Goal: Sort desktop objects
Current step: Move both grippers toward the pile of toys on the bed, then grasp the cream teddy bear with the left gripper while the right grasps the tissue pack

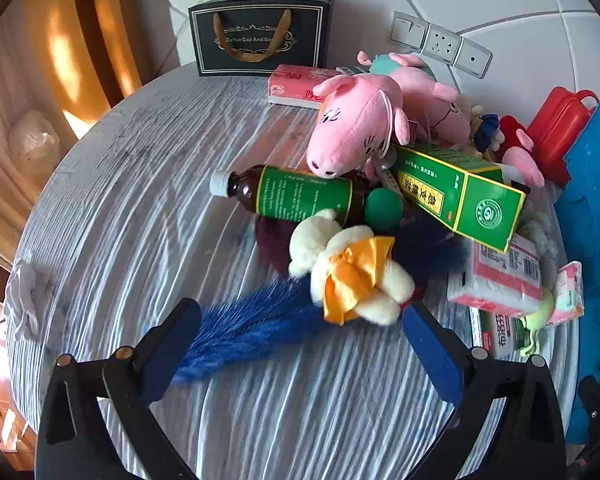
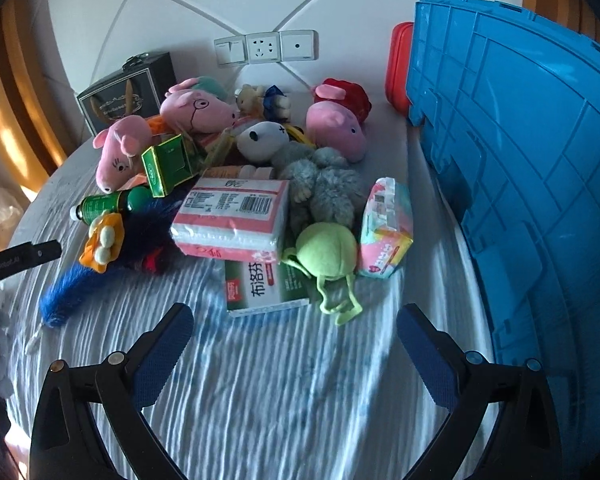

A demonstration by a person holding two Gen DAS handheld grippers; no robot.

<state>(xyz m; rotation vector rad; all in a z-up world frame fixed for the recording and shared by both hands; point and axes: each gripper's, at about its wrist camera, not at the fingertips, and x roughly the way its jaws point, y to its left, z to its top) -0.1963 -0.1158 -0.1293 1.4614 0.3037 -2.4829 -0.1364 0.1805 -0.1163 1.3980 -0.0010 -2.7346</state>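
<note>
Blue fuzzy tail (image 1: 244,328) is the closest thing to our left gripper (image 1: 300,344), lying on the striped bench (image 1: 140,200) between the spread fingers (image 1: 172,344), which are wide apart and holding nothing. Just past it sits the cream plush with the yellow bow (image 1: 352,272), leaning on the edge of the heap. We'd judge that plush, or the tail, to be the sensible first pick on this side, since both sit at the front and nothing rests on top of them.

Our right gripper (image 2: 296,356) is just as empty, fingers (image 2: 428,356) splayed over bare bench (image 2: 260,400). Nearest it are the green round plush (image 2: 328,252) with its dangly cords and the ibuprofen box (image 2: 260,288) tucked partly under the pink tissue pack (image 2: 232,216).

Tips for doing this well: take loose outer items first, squeeze plush across the body and not a cord or ribbon, and leave the brown medicine bottle (image 1: 292,196) alone for now, as the pink pig plush (image 1: 356,128) and green carton (image 1: 460,192) lean on it and it'd probably roll. The blue crate (image 2: 520,160) stands on our right side, touching the bench edge, so right-hand picks look like a short carry. We can't see inside it from here.
</note>
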